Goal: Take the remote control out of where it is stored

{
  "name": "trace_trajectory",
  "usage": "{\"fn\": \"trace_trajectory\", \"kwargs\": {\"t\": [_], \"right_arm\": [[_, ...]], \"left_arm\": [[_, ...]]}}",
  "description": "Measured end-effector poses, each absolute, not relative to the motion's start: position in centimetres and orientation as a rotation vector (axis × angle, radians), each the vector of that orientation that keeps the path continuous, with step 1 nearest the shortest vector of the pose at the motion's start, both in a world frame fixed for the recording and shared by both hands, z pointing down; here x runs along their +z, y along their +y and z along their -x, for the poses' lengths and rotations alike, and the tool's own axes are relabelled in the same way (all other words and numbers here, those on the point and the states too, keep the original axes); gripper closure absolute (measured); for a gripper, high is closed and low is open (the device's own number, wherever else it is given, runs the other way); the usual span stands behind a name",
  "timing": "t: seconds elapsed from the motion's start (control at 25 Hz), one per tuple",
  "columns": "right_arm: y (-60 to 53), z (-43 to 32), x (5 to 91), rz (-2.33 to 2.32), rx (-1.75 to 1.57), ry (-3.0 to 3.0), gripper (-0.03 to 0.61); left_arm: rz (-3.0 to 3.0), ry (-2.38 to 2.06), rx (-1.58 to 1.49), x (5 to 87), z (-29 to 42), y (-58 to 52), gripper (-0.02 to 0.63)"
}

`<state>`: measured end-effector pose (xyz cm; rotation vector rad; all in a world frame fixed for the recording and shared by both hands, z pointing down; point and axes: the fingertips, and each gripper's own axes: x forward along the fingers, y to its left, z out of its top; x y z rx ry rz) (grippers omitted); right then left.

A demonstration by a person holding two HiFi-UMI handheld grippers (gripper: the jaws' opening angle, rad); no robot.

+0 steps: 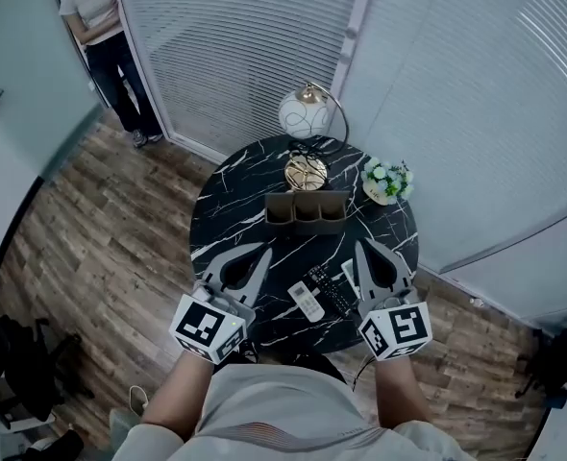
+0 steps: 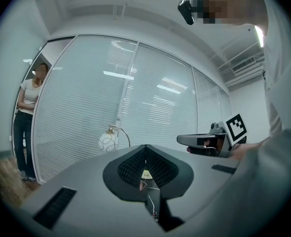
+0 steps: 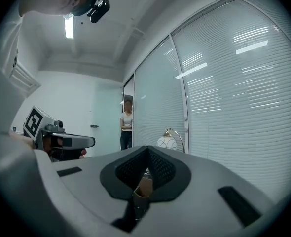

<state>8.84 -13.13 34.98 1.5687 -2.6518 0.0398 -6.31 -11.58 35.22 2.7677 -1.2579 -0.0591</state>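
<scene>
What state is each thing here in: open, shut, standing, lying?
Left tongs: shut, empty.
Right tongs: shut, empty.
White remote: lying flat on the table.
Black remote: lying flat beside the white one.
Organizer: upright; contents unclear.
Lamp: upright.
Flowers: upright.
</scene>
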Motion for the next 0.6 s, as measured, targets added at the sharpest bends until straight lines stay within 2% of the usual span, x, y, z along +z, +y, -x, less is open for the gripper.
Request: {"fn": "trace_trajectory", "kwargs": {"t": [0.6], "right_arm": [[-13.16,-8.79,36.07,-1.537,0.059,-2.627,0.566]], "left_arm": [[-2.779,-1.239,-0.056,35.48,5.68,-11.16,0.604]]}}
